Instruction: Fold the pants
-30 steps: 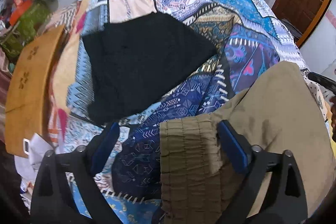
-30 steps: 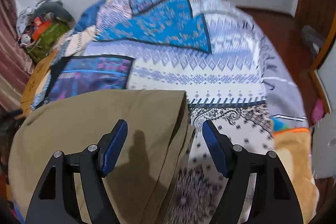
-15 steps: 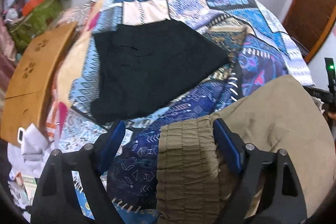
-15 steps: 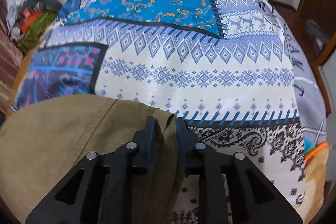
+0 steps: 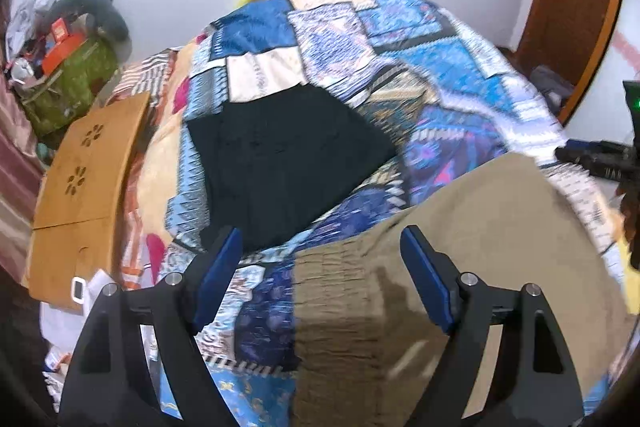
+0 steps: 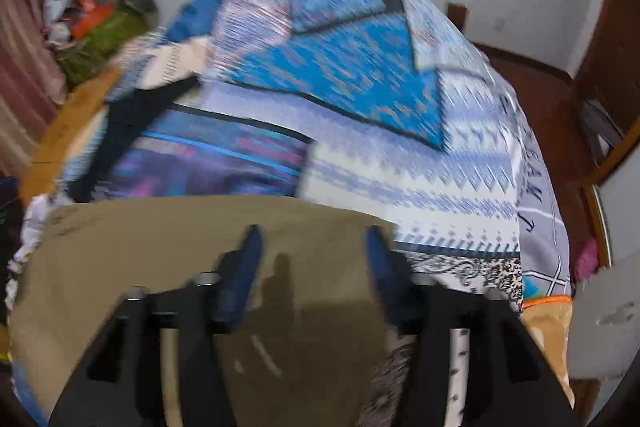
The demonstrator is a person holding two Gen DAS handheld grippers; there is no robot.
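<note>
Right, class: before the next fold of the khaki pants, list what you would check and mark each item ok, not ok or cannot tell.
1. Left gripper open: ok.
2. Right gripper open: ok.
3. Khaki pants lying on the quilt, free of both grippers: ok.
4. Black garment clear of the pants: ok.
5. Pants smooth, edges aligned: cannot tell, right view is blurred.
6. Waistband between the left gripper's fingers: ok.
</note>
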